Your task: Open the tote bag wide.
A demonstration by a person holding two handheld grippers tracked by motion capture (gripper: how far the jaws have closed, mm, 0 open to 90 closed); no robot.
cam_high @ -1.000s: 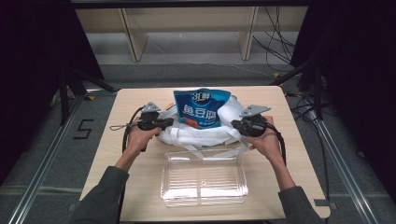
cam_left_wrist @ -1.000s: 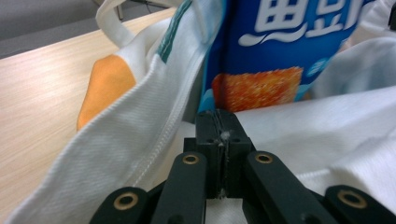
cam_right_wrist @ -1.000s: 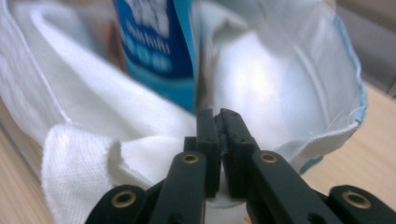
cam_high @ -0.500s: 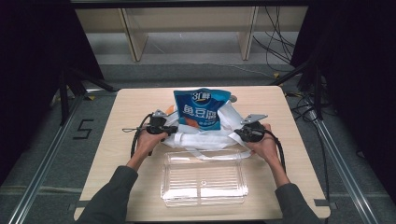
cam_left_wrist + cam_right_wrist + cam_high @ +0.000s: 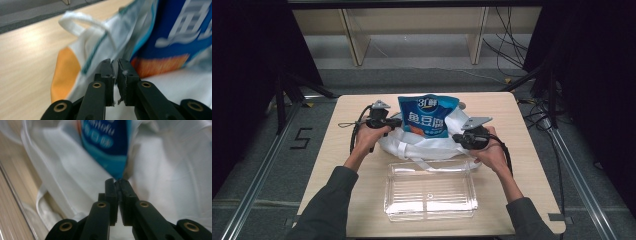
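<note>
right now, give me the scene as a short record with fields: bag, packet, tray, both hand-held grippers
bag: white cloth bag lying crumpled at mid table, a strap loop trailing toward the tray
packet: blue snack packet standing up out of the bag's mouth
tray: clear plastic tray on the near side of the table, nothing in it
left hand-held gripper: jaws pinched on the bag's white fabric, left of the packet
right hand-held gripper: jaws pinched on the bag's fabric, at the packet's lower corner
table: light wooden table
</note>
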